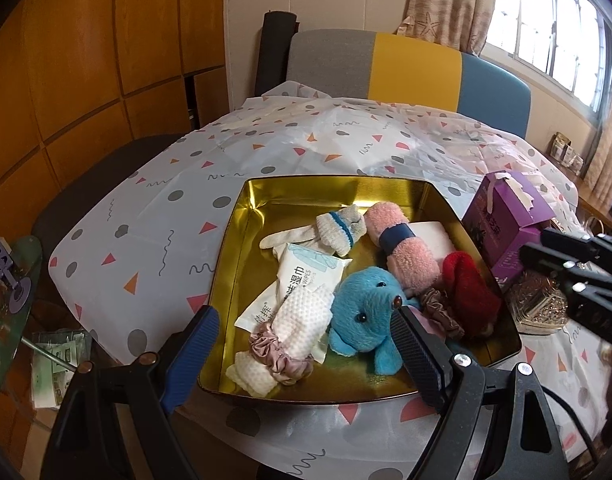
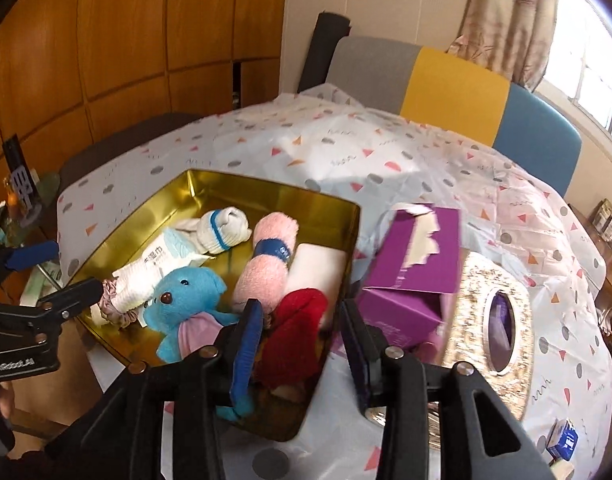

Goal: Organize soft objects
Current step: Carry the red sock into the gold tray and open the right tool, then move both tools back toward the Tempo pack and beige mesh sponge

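Observation:
A gold tin tray [image 1: 230, 240] [image 2: 118, 236] on the patterned tablecloth holds soft things. Among them are a blue plush elephant [image 1: 366, 312] [image 2: 186, 288], a pink rolled towel [image 1: 406, 256] [image 2: 266, 264], a white sock roll [image 1: 342, 228], a wipes pack [image 1: 302, 276], a white dotted cloth with a pink scrunchie [image 1: 294, 332], and a red soft piece [image 1: 470, 296] [image 2: 298, 332]. My left gripper [image 1: 306, 316] hovers open over the tray's near edge, holding nothing. My right gripper [image 2: 300, 316] stands open at the tray's right corner. The red piece lies in the tray below its gap, with the pads off it.
A torn purple box [image 1: 506, 220] [image 2: 410, 272] and a glittery round-holed box [image 2: 498, 300] stand right of the tray. A small blue-and-white carton [image 2: 562, 440] lies near the table's right front. A grey, yellow and blue chair back [image 1: 410, 68] is behind. A cluttered side table [image 1: 10, 280] is at the left.

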The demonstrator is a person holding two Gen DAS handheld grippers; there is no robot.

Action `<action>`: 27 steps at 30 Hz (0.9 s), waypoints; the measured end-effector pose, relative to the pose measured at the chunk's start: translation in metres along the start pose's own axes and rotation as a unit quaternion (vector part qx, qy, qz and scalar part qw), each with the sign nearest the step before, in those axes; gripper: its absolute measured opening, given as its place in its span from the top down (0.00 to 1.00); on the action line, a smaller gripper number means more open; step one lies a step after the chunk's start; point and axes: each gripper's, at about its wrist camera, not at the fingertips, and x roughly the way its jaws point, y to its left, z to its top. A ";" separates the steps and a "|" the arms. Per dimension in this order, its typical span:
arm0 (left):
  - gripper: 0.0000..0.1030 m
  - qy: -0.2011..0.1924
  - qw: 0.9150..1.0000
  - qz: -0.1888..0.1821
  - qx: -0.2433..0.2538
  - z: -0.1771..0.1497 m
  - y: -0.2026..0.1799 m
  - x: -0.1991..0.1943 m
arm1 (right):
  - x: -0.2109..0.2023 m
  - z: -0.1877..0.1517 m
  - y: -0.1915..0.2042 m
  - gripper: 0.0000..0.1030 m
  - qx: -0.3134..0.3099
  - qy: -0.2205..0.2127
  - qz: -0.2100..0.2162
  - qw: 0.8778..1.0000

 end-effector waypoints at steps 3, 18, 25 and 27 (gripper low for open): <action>0.15 0.000 1.000 -0.003 0.005 0.000 -0.003 -0.001 | -0.011 -0.002 -0.012 0.61 0.010 -0.010 -0.009 1.000; 0.15 -0.003 0.998 -0.028 0.048 -0.002 -0.033 -0.009 | -0.062 -0.029 -0.122 0.61 0.088 -0.033 -0.123 0.988; 0.15 -0.006 0.997 -0.041 0.072 -0.002 -0.052 -0.013 | -0.084 -0.066 -0.205 0.61 0.165 -0.015 -0.212 0.963; 0.15 -0.005 0.996 -0.044 0.077 -0.002 -0.056 -0.013 | -0.090 -0.080 -0.229 0.61 0.192 -0.013 -0.242 0.951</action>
